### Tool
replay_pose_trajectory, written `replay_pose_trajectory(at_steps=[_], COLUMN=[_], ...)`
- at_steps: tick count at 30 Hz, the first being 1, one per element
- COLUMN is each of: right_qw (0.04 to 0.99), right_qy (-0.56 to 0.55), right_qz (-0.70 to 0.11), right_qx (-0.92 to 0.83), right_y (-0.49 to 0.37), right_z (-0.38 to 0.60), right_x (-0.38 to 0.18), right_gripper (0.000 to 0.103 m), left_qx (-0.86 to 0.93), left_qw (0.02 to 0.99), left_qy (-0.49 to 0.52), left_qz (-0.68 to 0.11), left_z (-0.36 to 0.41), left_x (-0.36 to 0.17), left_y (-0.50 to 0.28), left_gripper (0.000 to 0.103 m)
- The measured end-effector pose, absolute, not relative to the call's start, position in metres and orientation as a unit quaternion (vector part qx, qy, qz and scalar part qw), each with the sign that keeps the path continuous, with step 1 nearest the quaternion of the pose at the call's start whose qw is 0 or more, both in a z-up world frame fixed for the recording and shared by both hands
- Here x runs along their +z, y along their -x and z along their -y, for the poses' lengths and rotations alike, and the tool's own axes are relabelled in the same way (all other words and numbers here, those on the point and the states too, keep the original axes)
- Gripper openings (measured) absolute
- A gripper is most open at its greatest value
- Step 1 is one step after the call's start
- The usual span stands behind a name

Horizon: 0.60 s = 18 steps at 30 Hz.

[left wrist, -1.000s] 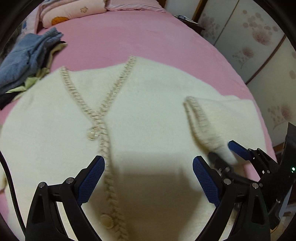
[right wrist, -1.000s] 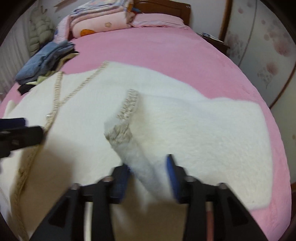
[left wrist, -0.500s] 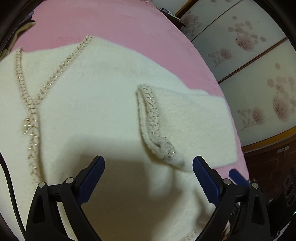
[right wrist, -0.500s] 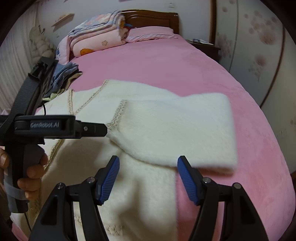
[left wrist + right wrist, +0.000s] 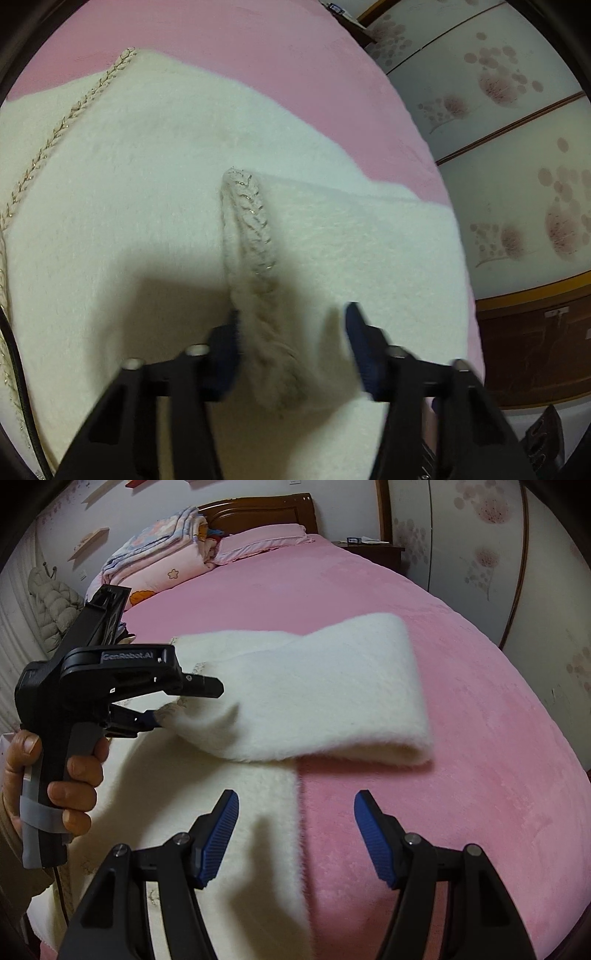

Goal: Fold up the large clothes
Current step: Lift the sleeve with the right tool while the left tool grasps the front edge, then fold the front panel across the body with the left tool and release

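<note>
Risk: left gripper (image 5: 291, 350), jaws just closing around the cuff (image 5: 258, 258), may pinch only fluff and drop the sleeve (image 5: 332, 694); right gripper (image 5: 295, 842) open, empty.

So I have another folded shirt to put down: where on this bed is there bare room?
Bare pink bedspread lies beyond the folded sleeve of the fluffy cream cardigan, up to the pink pillow. Crowded: the quilt stack and where the left gripper closes around the braided cuff.
</note>
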State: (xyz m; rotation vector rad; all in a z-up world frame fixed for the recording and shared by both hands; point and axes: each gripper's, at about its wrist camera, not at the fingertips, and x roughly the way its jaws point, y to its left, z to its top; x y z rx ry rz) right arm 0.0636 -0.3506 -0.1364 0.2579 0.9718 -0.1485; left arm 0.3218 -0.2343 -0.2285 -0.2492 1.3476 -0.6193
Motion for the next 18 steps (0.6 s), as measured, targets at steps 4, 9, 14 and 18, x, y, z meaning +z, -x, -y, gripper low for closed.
replay_pose_trajectory(at_steps=[4,9,14,18], right_qw=[0.869,0.865,0.859,0.853], right_qy=[-0.131,-0.131,-0.148,-0.173], right_qz=[-0.47,-0.475,-0.48,-0.482], right_qx=[-0.082,-0.095,-0.098,-0.096], right_y=[-0.064,-0.069,-0.088,-0.113], right_z=[0.359,0.368,0.384,0.393], right_x=[-0.14,-0.141,-0.146,-0.15], right_gripper=[0.065,0.065,0.065,0.065], left_qx=[-0.272,-0.28,-0.287,-0.279], left_qw=[0.749,0.809,0.847,0.862], left_qy=[0.087,0.04,0.029,0.027], left_qz=[-0.597,-0.515,-0.447,-0.422], left_z=[0.246,0.245,0.231,0.219], left_x=[-0.219,-0.153,-0.078,-0.042], left_y=[-0.321,-0.31,-0.316,-0.324], left_gripper=[0.014,0.014,0.014,0.014])
